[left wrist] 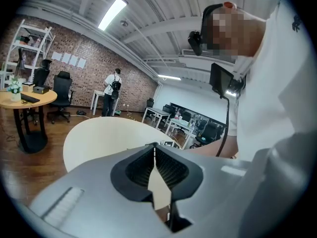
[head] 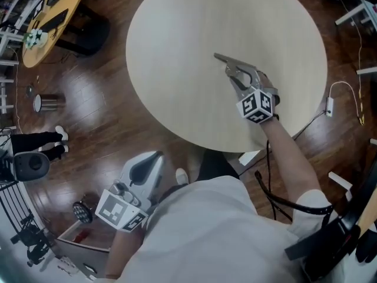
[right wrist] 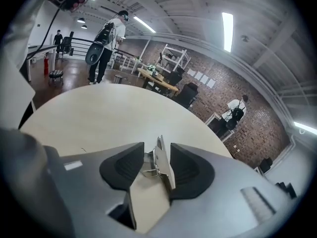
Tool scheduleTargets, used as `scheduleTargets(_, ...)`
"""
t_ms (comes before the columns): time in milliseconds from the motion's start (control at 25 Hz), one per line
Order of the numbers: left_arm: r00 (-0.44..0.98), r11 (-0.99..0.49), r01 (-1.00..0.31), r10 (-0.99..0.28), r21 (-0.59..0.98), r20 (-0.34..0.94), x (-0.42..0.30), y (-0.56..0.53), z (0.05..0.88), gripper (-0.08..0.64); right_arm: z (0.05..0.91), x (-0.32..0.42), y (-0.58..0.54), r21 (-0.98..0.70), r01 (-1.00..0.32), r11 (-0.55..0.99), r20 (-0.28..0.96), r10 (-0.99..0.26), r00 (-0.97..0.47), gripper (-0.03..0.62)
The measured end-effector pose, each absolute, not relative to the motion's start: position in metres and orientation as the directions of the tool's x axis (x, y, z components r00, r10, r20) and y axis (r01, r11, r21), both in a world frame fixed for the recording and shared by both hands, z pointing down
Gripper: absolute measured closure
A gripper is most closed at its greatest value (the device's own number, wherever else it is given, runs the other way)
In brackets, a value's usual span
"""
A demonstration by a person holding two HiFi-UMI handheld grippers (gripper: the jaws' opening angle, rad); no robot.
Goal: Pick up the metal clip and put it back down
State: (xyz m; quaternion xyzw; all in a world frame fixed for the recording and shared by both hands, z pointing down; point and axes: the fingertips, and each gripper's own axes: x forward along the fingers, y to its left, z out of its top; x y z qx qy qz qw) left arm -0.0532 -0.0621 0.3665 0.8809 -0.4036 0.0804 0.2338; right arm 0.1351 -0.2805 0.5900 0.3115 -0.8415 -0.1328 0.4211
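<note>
The shiny metal clip stands on edge between the jaws of my right gripper, leaning by the right pad, with a gap to the left pad. The jaws stand apart and do not press it, so that gripper is open. In the head view the right gripper rests low over the round beige table, right of its middle. My left gripper hangs off the table near the person's body, and its jaws meet at the tips with nothing held.
Dark wood floor surrounds the table. A second round table with items stands at far left, a metal cylinder sits on the floor, and a white cable with an adapter lies at the right. People stand in the background.
</note>
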Motion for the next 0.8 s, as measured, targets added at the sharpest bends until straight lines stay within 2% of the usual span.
scheduleTargets(160,0.682,-0.606,-0.731,-0.665,0.315,0.304,-0.057,-0.039,0.357,0.56,0.553,0.124,-0.242,0.496,-0.432,0.753,0.588,-0.657,-0.472,0.425)
scheduleTargets(400,0.763,-0.684,-0.634,-0.628,0.36,0.151,-0.082,0.008,0.351,0.56,0.5,0.118,-0.167,0.513,-0.537,0.669,0.5,-0.742,-0.447,0.431)
scheduleTargets(560,0.765,-0.711,-0.637,-0.63,0.297,0.133,-0.112,0.051,0.352,0.56,0.467,0.105,-0.101,0.486,-0.609,0.627,0.457,-0.776,-0.434,0.433)
scheduleTargets(800,0.794,-0.745,-0.601,-0.599,0.289,0.105,-0.15,0.11,0.358,0.56,0.432,0.06,0.005,0.464,-0.638,0.615,0.423,-0.787,-0.45,0.449)
